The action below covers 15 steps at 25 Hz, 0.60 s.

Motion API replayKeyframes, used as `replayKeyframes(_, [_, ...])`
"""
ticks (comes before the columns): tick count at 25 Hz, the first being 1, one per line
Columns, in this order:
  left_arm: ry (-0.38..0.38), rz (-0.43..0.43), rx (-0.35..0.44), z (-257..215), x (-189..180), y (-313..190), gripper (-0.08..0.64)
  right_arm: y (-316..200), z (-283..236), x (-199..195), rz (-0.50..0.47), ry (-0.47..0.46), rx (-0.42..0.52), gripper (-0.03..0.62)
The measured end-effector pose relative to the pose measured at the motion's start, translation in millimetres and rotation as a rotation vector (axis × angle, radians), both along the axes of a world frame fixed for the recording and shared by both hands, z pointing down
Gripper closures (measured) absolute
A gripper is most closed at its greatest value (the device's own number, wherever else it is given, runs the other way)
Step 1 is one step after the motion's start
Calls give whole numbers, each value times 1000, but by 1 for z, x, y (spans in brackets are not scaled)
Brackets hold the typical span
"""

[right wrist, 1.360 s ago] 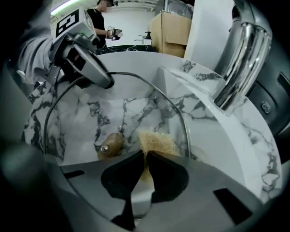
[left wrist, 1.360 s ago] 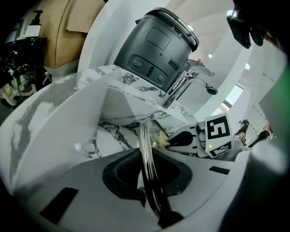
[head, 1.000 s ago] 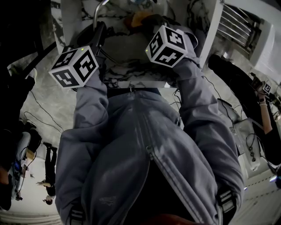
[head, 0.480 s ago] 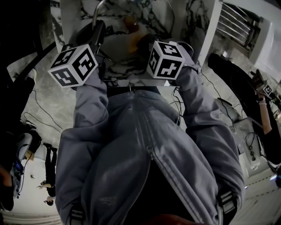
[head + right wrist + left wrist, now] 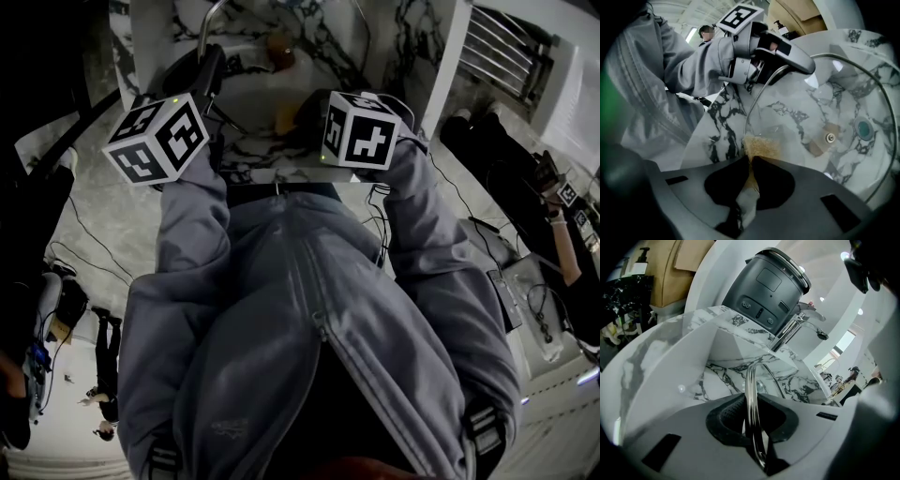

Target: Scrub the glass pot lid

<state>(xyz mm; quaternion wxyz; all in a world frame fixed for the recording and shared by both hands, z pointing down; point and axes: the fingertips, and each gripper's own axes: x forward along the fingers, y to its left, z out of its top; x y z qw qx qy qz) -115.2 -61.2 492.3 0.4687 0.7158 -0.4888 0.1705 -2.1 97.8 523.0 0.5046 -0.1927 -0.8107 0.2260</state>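
Left claw [image 5: 752, 420] pinched the glass pot lid [image 5: 820, 117] by its rim; right claw [image 5: 750, 176], clamped on a sponge [image 5: 761, 147], needed firm, overlapping strokes.

No word, brand or number is legible anywhere around me. My left cube [image 5: 157, 141] and right cube [image 5: 361, 129] carry only black-and-white square marker patterns, with no letters or figures.

Marble sink [image 5: 712, 376], chrome faucet [image 5: 792, 331], dark grey appliance [image 5: 766, 287] behind, cardboard [image 5: 689, 258]
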Motion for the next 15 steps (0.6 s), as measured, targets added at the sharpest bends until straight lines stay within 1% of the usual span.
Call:
replayKeyframes(1, [-2, 0, -4, 0, 0, 1, 502, -6, -7, 0, 27, -10, 8, 545])
replayKeyframes(3, [-5, 2, -9, -2, -1, 2, 502, -28, -21, 1, 99, -34, 51, 545])
replayKeyframes(6, [-12, 3, -15, -4, -3, 5, 502, -71, -36, 9, 202, -35, 170, 545])
replayKeyframes(11, [-34, 11, -10, -13, -10, 7, 502, -149, -33, 30, 338, 47, 395, 545])
replayKeyframes(15, [-47, 23, -1, -17, -11, 6, 502, -197, -13, 41, 383, 154, 576, 545])
